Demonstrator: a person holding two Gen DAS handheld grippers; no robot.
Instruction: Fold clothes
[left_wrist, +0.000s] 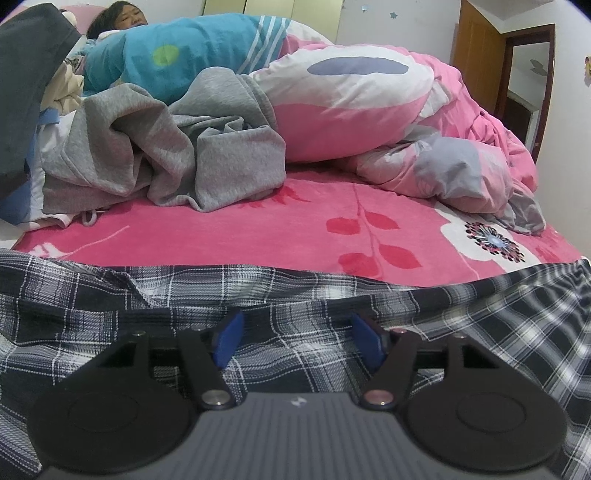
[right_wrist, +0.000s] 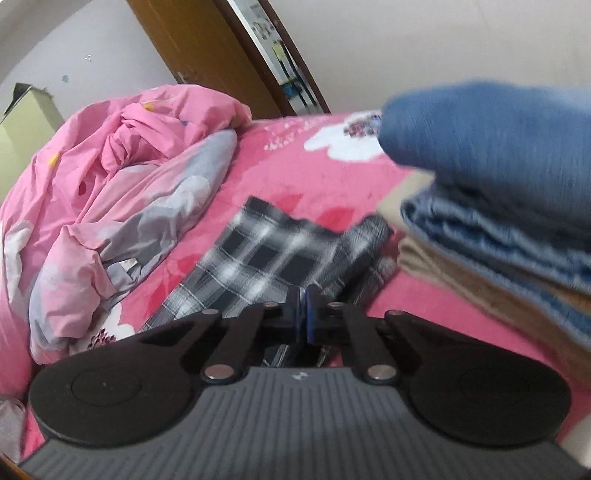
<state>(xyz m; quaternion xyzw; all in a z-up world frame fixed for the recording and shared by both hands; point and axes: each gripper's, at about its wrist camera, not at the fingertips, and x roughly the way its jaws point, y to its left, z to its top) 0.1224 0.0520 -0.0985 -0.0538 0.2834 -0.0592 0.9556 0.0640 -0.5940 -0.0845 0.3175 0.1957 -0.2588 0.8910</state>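
Plaid garment (left_wrist: 295, 295) spread across the bed (left_wrist: 258, 229), right under the left tool (left_wrist: 297, 341)

Left tool released above it; right tool (right_wrist: 306, 314) clenched on the plaid's edge, its length running ahead beside the folded stack (right_wrist: 498, 221).

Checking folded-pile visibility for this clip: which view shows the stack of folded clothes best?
The right wrist view: the stack of folded clothes fills its right side, blue and beige layers visible though blurred. The left wrist view shows none of it, only the plaid garment and bedding.
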